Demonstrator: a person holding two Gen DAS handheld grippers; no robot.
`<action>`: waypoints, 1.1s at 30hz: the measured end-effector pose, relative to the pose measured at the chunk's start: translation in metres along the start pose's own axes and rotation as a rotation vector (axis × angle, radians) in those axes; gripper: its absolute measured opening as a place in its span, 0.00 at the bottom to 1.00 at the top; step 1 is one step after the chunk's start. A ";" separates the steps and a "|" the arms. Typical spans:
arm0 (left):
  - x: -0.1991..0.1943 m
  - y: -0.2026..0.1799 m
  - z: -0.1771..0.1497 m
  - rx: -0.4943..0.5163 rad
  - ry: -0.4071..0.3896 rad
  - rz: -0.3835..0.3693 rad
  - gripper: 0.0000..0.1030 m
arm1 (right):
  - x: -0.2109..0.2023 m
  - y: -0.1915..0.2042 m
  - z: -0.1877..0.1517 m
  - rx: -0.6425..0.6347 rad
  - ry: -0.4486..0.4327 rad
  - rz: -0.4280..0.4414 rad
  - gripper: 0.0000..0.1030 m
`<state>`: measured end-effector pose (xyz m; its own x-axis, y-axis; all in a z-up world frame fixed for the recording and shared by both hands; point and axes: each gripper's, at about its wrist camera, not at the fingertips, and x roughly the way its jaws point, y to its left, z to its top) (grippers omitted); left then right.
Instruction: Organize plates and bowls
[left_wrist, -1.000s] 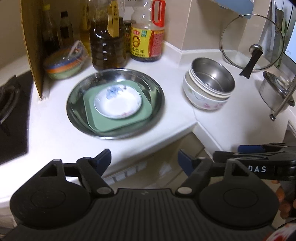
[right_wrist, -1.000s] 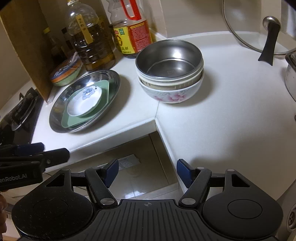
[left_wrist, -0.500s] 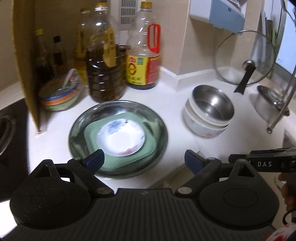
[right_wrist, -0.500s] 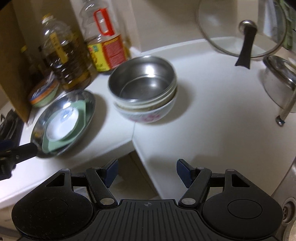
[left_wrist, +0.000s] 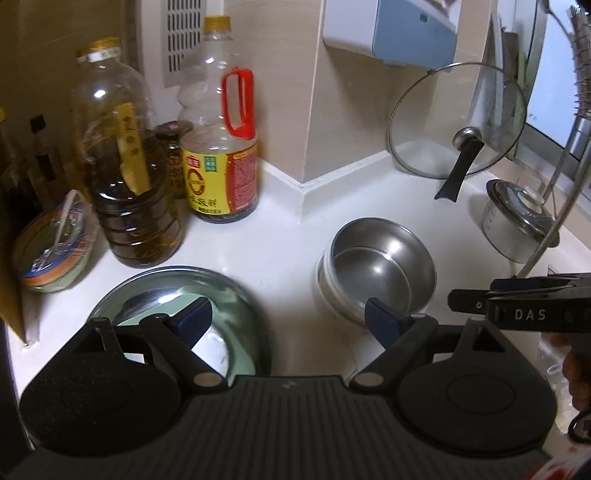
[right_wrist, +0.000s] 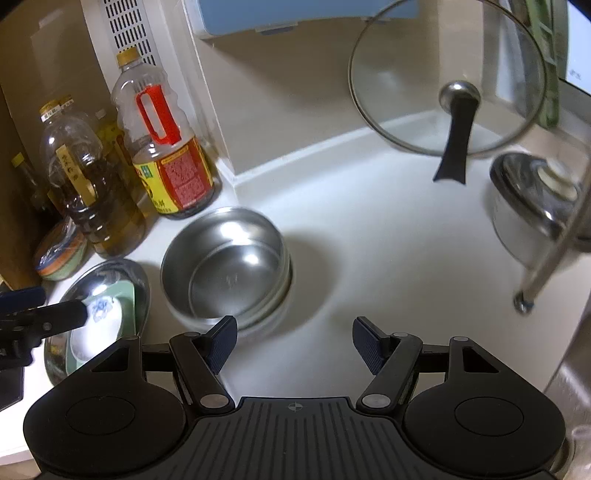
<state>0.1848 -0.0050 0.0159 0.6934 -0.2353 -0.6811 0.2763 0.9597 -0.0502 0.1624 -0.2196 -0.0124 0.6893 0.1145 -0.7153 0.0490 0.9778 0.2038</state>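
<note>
A wide steel plate (left_wrist: 236, 295) lies on the white counter, holding a green square plate (left_wrist: 242, 354) with a small white dish (left_wrist: 212, 345) on top. To its right stands a stack of bowls (left_wrist: 380, 266), a steel one uppermost. My left gripper (left_wrist: 288, 317) hovers above the gap between plate and bowls, its jaws closing with nothing between them. My right gripper (right_wrist: 295, 336) is open and empty, just in front of and right of the steel bowl (right_wrist: 225, 266). The stacked plates (right_wrist: 127, 295) show at the left of the right wrist view.
Oil bottles (left_wrist: 122, 177) and a red-handled sauce bottle (left_wrist: 221, 158) stand behind the plates. A wrapped colourful bowl (left_wrist: 51, 254) sits at far left. A glass lid (right_wrist: 450, 85) leans on the back wall, and a lidded steel pot (right_wrist: 539, 206) and a rack leg (right_wrist: 524, 302) stand on the right.
Both grippers have moved forward and up over the counter, so plates and bowls now sit close under the fingertips. The left jaws stand wider than a second ago.
</note>
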 end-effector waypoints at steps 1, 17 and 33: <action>0.006 -0.001 0.004 -0.005 0.010 -0.005 0.86 | 0.004 0.001 0.004 -0.011 0.004 0.000 0.67; 0.077 -0.019 0.039 -0.024 0.159 0.045 0.76 | 0.074 -0.004 0.056 -0.035 0.190 0.033 0.55; 0.113 -0.017 0.041 -0.057 0.290 0.017 0.40 | 0.106 -0.003 0.060 -0.019 0.323 0.034 0.28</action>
<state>0.2859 -0.0547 -0.0305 0.4763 -0.1735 -0.8620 0.2231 0.9721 -0.0724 0.2785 -0.2212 -0.0493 0.4251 0.1939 -0.8841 0.0147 0.9752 0.2210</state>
